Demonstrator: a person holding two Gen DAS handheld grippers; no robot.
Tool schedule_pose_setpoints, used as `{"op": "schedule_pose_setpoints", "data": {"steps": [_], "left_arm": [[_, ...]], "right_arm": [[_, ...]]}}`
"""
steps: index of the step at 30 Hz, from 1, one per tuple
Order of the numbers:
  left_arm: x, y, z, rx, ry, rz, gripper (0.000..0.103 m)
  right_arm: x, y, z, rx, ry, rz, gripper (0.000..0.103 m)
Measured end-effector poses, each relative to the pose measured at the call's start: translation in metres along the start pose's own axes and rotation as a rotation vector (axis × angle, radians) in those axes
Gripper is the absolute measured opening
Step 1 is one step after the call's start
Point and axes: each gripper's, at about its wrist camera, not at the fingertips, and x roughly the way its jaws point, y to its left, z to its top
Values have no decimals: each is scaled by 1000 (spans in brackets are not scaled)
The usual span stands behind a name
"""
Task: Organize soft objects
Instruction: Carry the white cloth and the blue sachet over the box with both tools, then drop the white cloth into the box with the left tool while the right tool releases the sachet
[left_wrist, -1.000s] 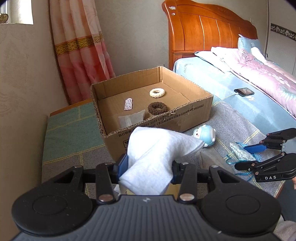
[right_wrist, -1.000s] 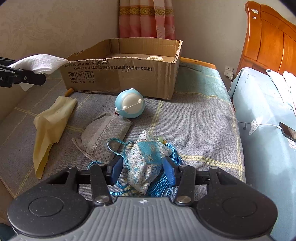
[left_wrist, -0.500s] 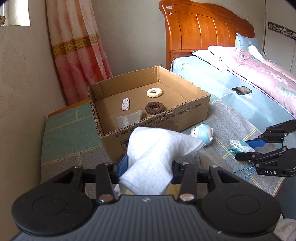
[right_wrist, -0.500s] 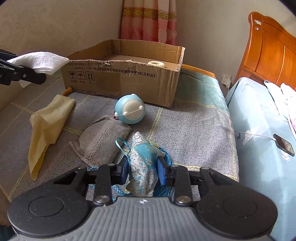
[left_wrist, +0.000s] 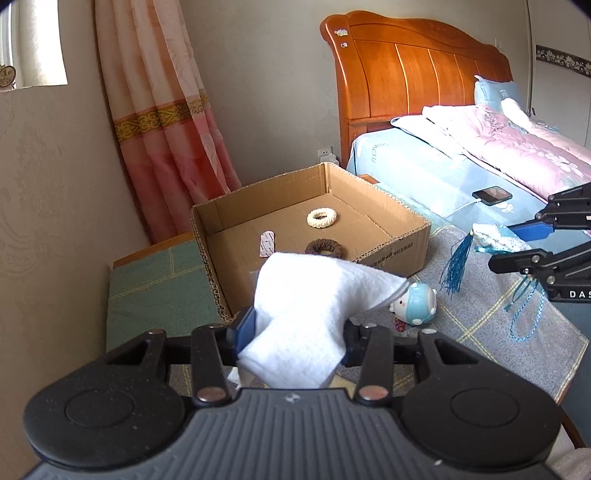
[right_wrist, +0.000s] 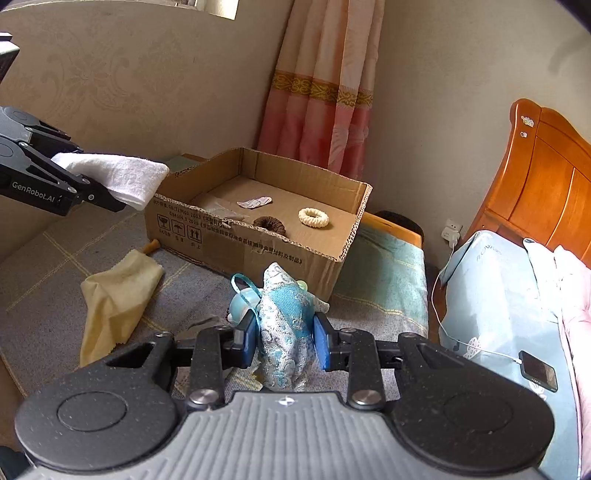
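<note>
My left gripper (left_wrist: 291, 334) is shut on a white folded cloth (left_wrist: 314, 310) and holds it in the air, in front of the open cardboard box (left_wrist: 391, 251). The cloth also shows in the right wrist view (right_wrist: 118, 177). My right gripper (right_wrist: 284, 339) is shut on a blue patterned pouch (right_wrist: 286, 325) with a blue tassel (left_wrist: 456, 266), lifted above the bench, near the box's front wall (right_wrist: 251, 251). Inside the box lie a cream scrunchie (right_wrist: 314, 217), a brown scrunchie (right_wrist: 269, 225) and a small white pad (right_wrist: 254, 202).
A yellow cloth (right_wrist: 114, 299) lies on the grey blanket (right_wrist: 48, 302) left of the box. A blue round toy (left_wrist: 415, 304) sits in front of the box. A bed (left_wrist: 461, 177) with a phone (left_wrist: 493, 195) stands to the right. Wall and curtain (left_wrist: 162, 122) behind.
My right gripper closed on the pouch and lifted it off the blanket toward the box. My left gripper rose with the white cloth and looks more down into the box.
</note>
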Motion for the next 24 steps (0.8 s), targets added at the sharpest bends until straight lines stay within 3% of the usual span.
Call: {"op": "schedule_pose_setpoints", "data": {"steps": [10, 20, 22, 24], "left_arm": [[12, 18, 26, -8, -7, 55, 44], [66, 49, 78, -12, -10, 98, 44], [81, 52, 85, -11, 4, 105, 44], [92, 52, 89, -6, 9, 107, 44]], "right_arm": [[27, -20, 85, -59, -91, 12, 36], [96, -30, 133, -48, -45, 17, 37], [107, -35, 136, -31, -31, 25, 55], [118, -37, 135, -26, -16, 21, 63]]}}
